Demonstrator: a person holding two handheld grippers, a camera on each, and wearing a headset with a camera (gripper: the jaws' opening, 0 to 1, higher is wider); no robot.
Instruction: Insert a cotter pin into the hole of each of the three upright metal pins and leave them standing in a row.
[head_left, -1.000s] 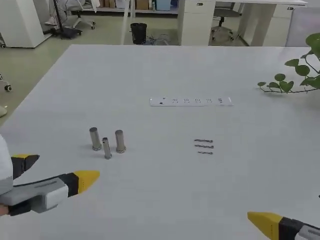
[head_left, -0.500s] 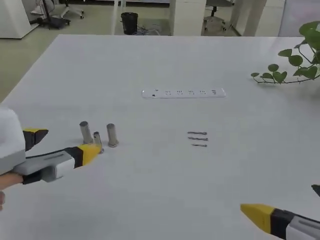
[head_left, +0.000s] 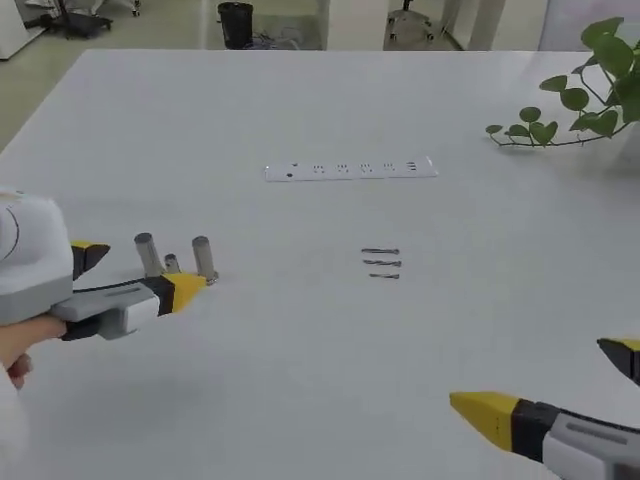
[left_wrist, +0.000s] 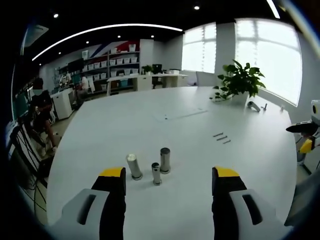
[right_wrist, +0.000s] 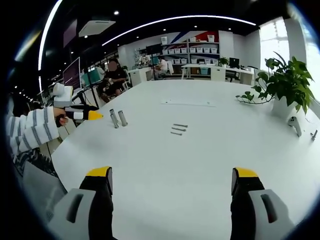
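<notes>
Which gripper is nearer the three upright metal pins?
Left. The left gripper has the metal pins just ahead of its open jaws; the right gripper hangs far off, beyond the cotter pins.

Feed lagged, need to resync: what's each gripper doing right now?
Left gripper: open, holding nothing.
Right gripper: open, holding nothing.

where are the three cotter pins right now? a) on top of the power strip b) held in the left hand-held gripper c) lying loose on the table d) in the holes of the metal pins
C: the cotter pins lie side by side on the white table, apart from the upright metal pins; the left hand-held gripper and right hand-held gripper are open and empty.
</notes>
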